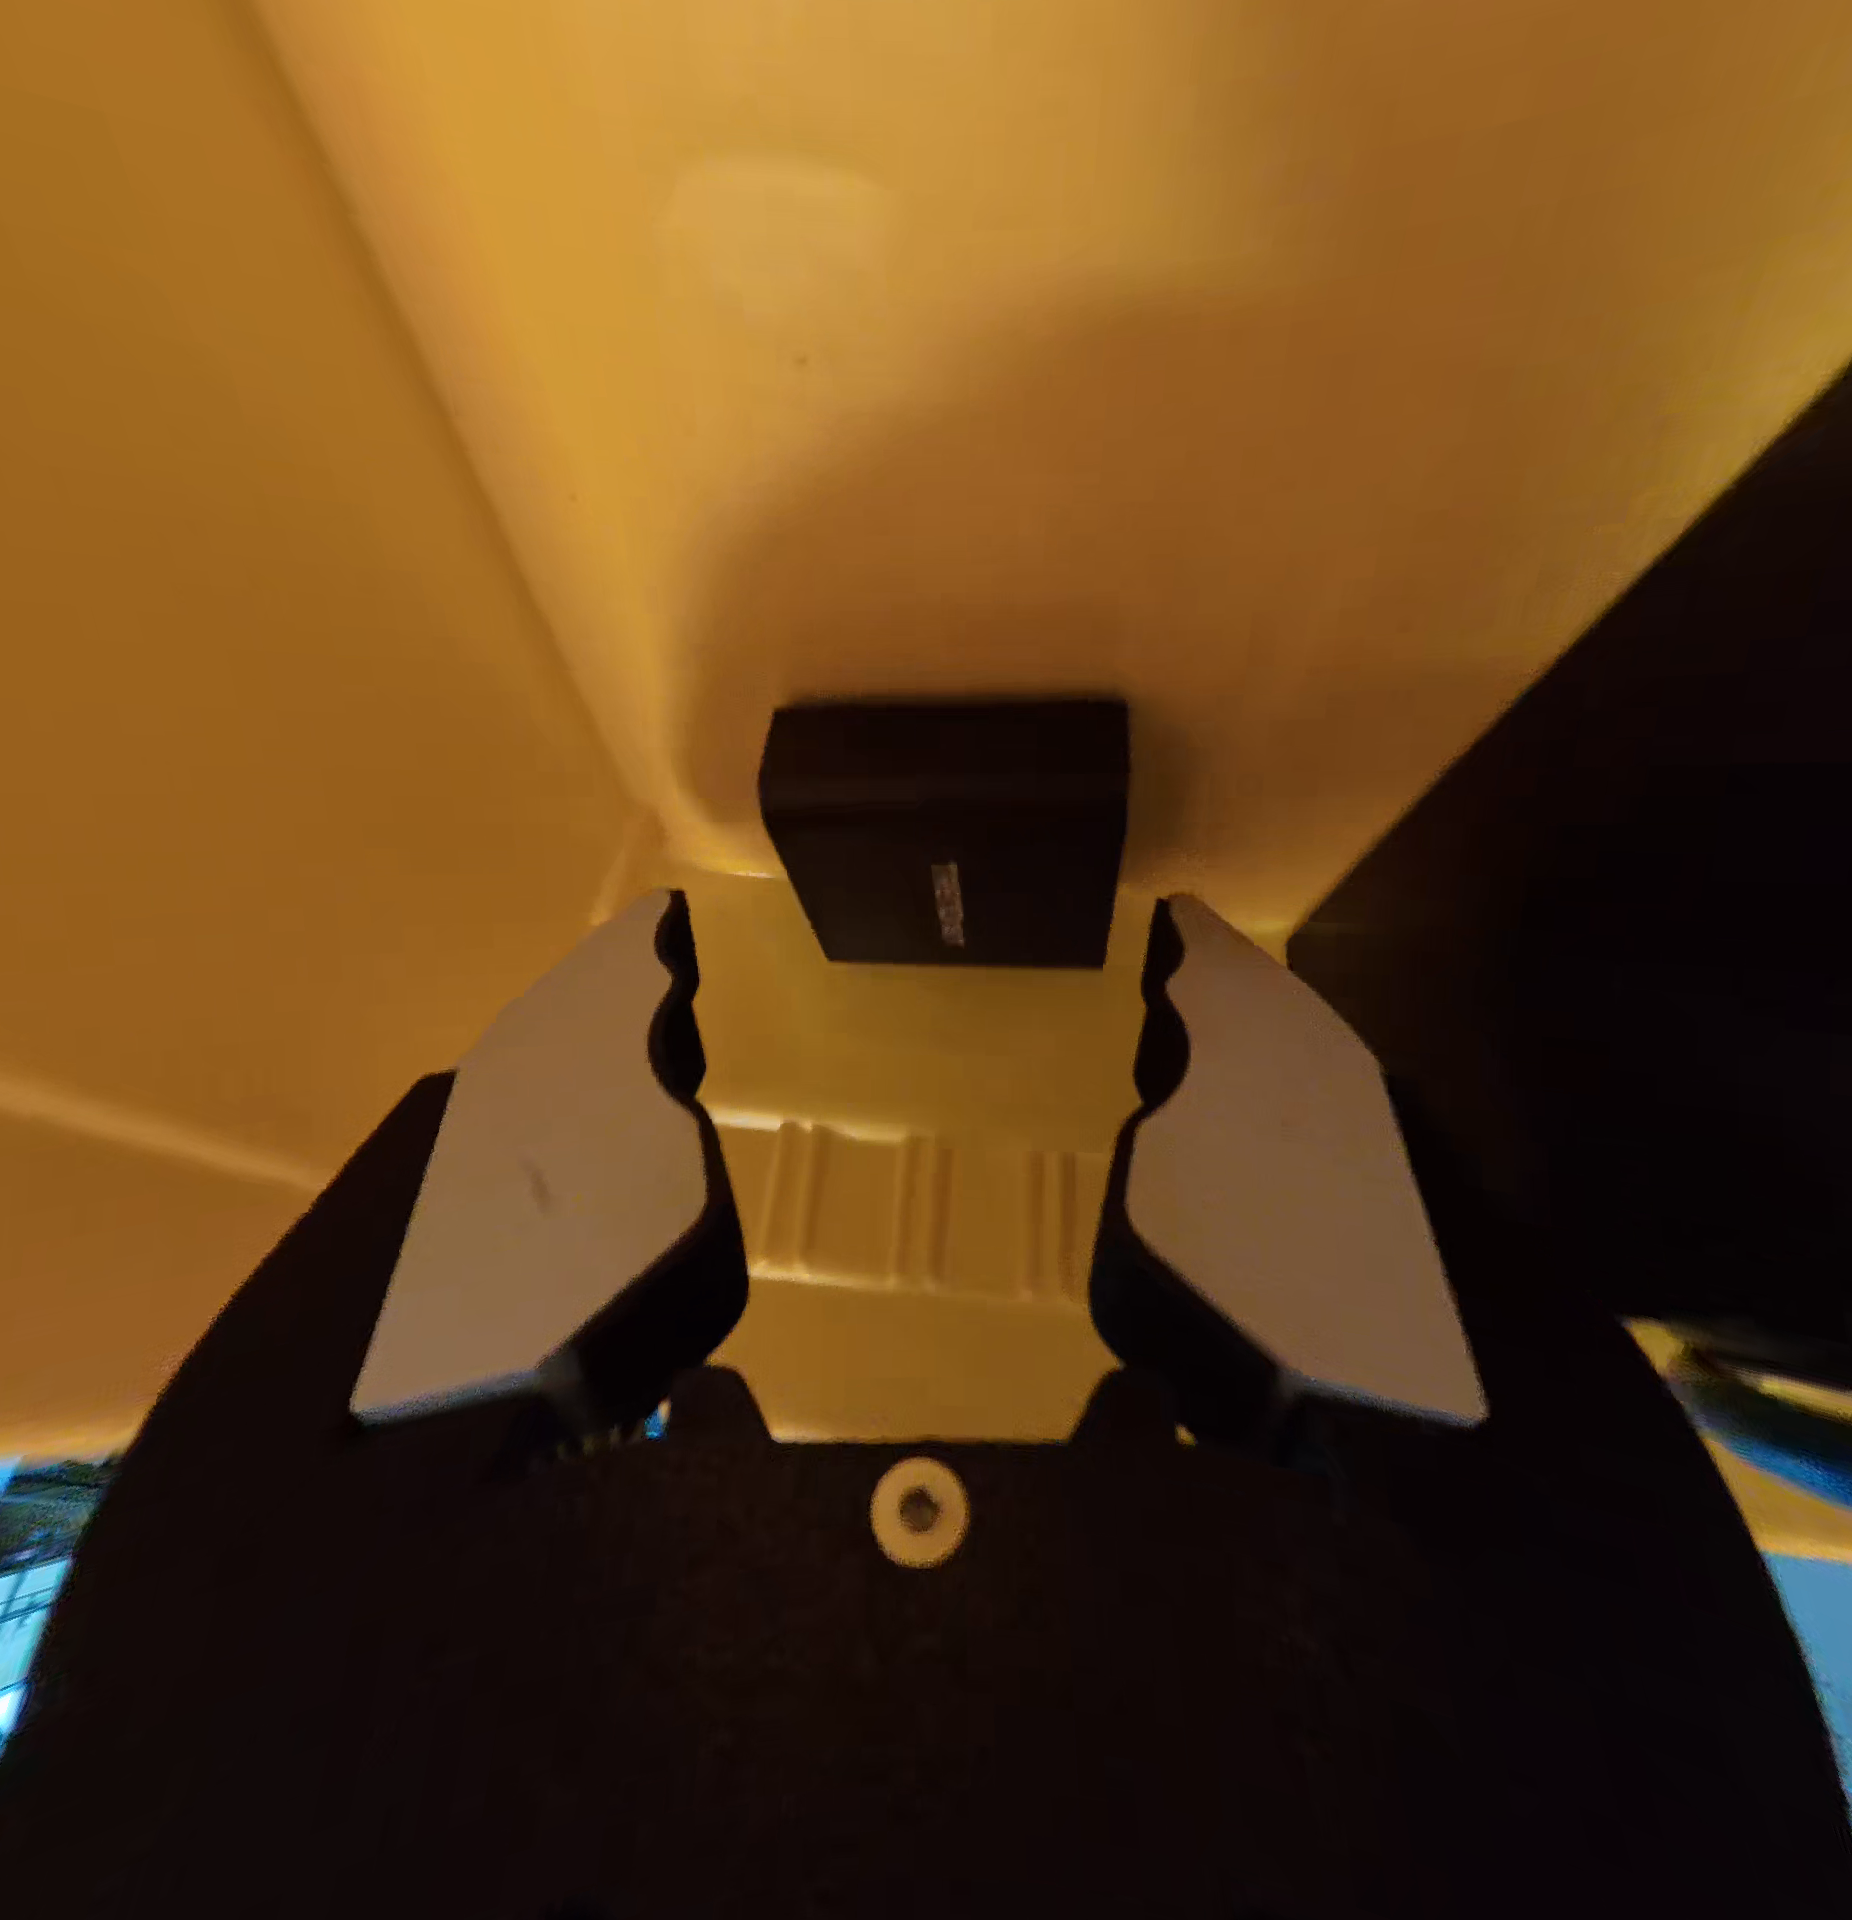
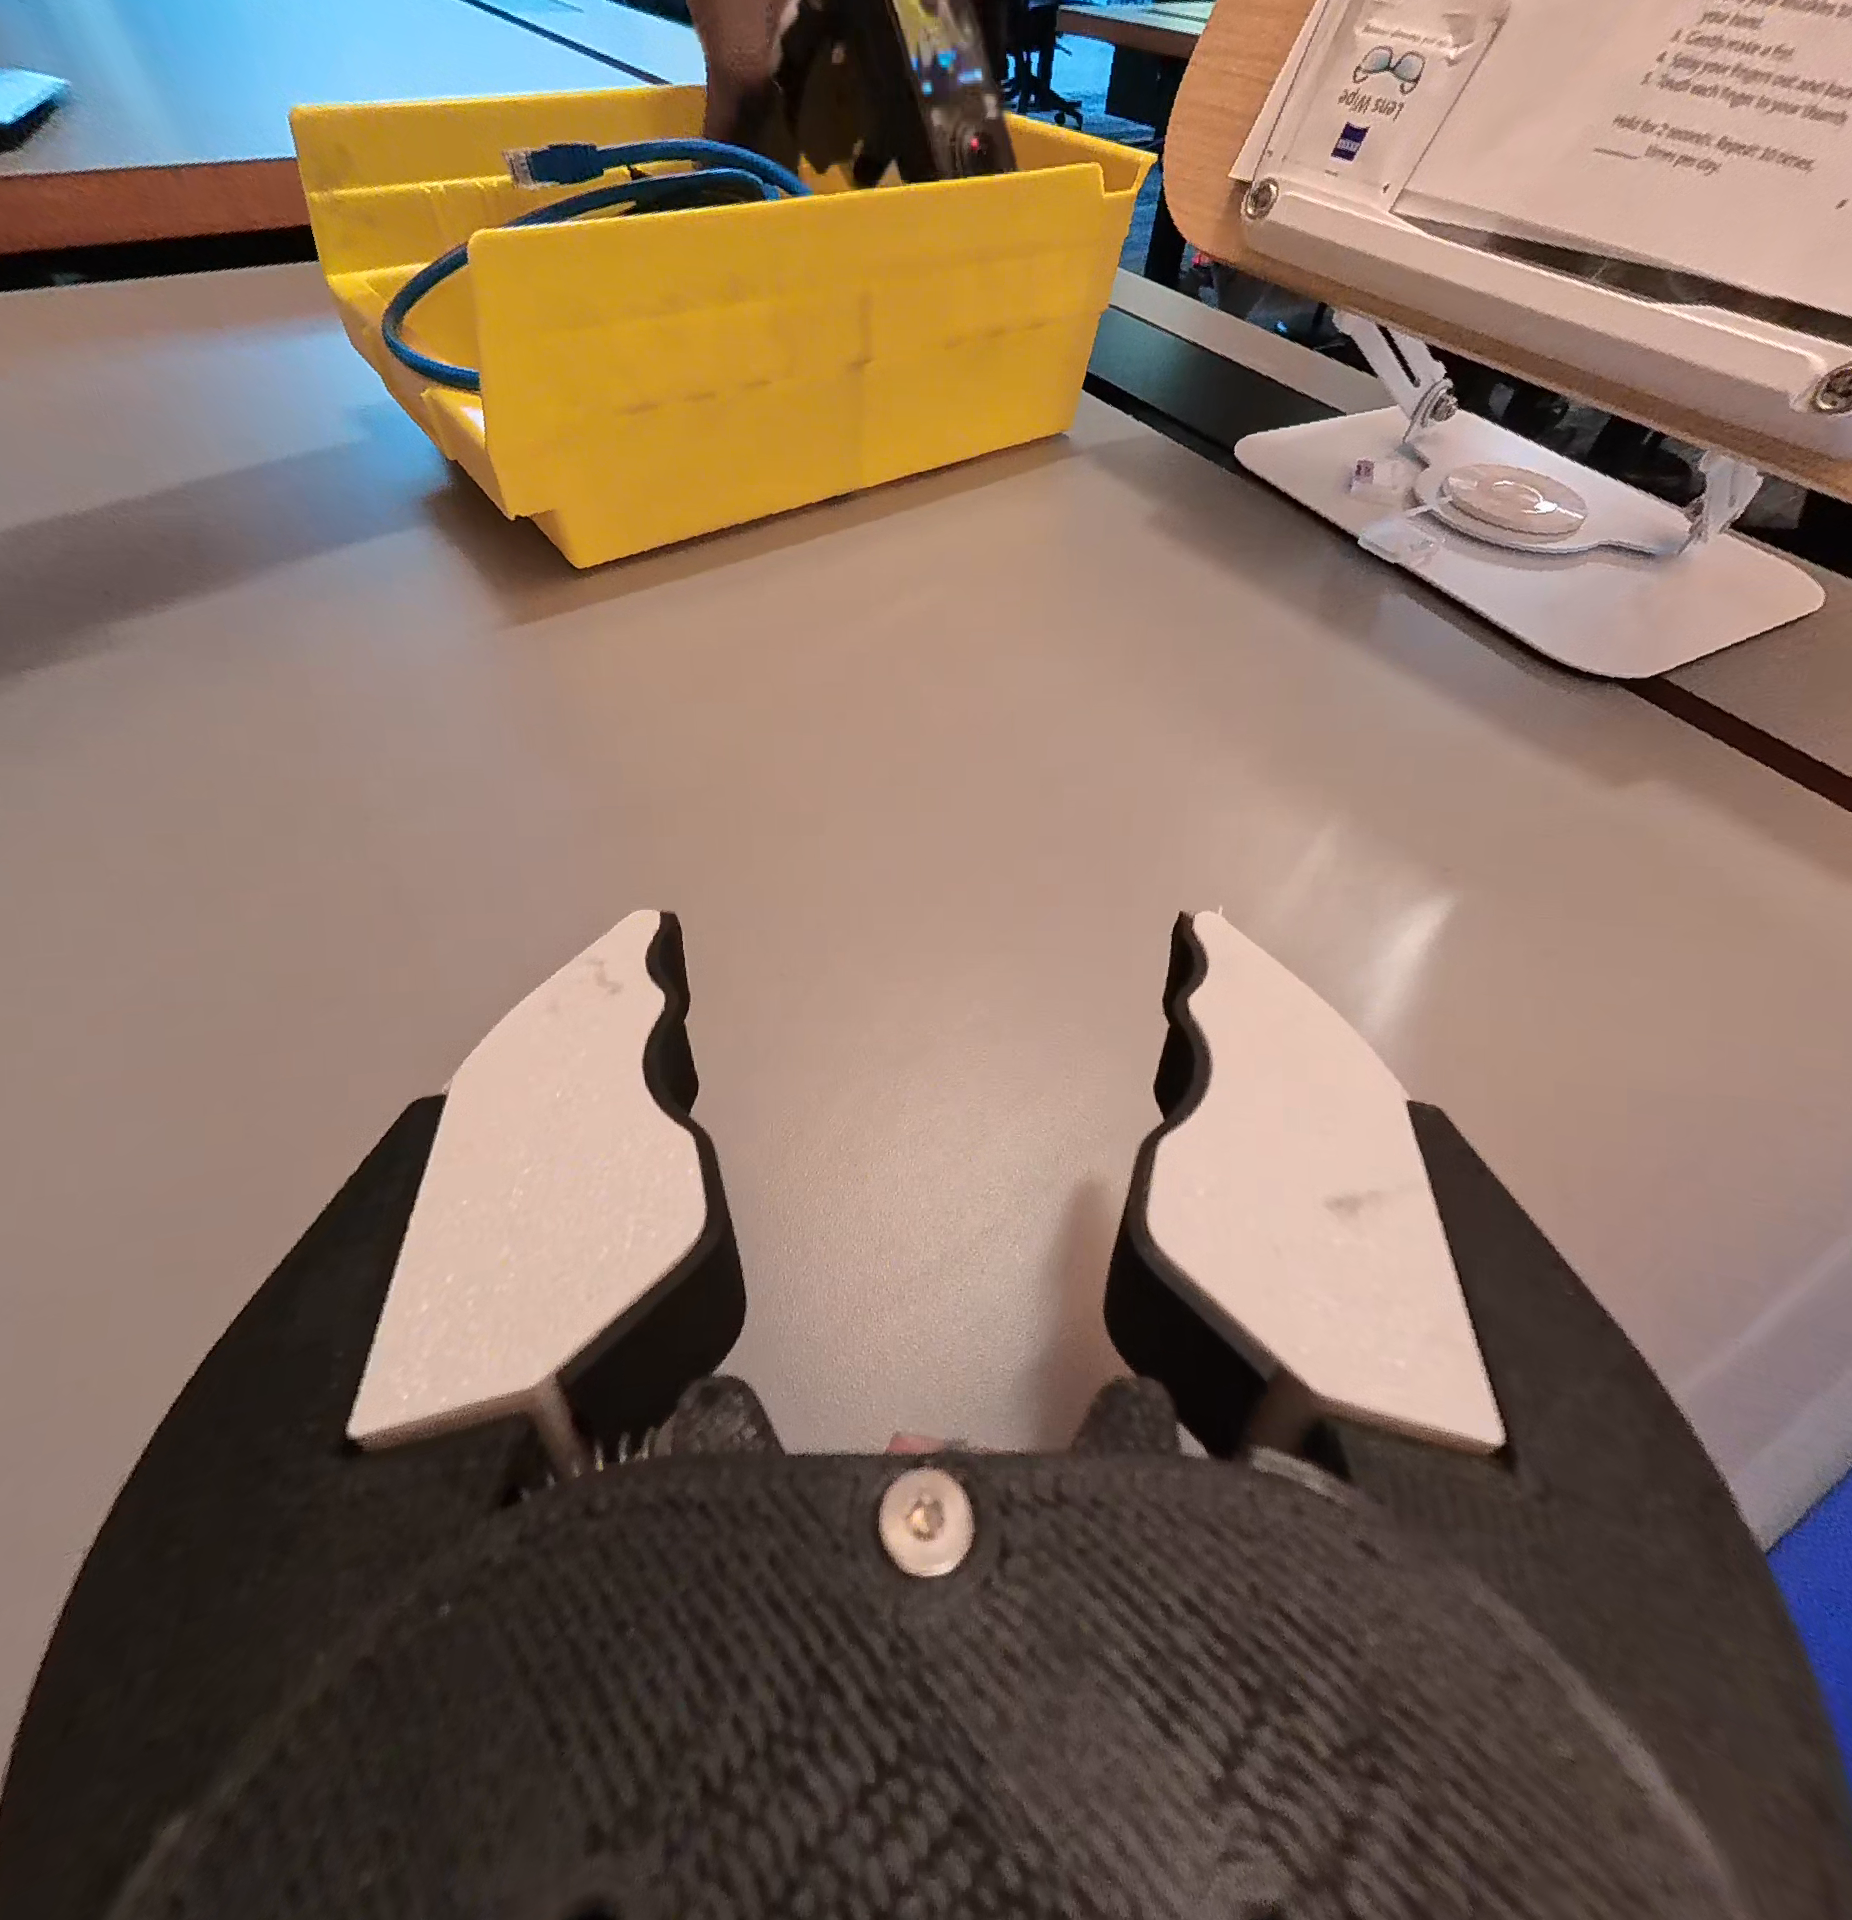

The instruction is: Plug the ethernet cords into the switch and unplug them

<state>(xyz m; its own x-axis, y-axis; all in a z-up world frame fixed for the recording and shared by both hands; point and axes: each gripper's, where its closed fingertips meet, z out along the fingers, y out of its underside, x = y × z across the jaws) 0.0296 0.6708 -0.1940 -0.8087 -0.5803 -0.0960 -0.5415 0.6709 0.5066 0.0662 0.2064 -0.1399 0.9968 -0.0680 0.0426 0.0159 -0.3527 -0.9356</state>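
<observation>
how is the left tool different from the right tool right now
The left tool is down inside the yellow bin, pointing at a small black box; the right tool is out over the bare grey table, away from the bin. The left tool sits in dim yellow light, the right tool in bright light. Both are open and empty.

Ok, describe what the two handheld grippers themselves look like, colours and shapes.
Both match. The left gripper and right gripper each have a broad black body with a rough printed texture, a silver screw in a pale washer at the centre, and two angular fingers faced with pale grey plates. The inner gripping edges are black and wavy. No cables or sleeves show.
</observation>
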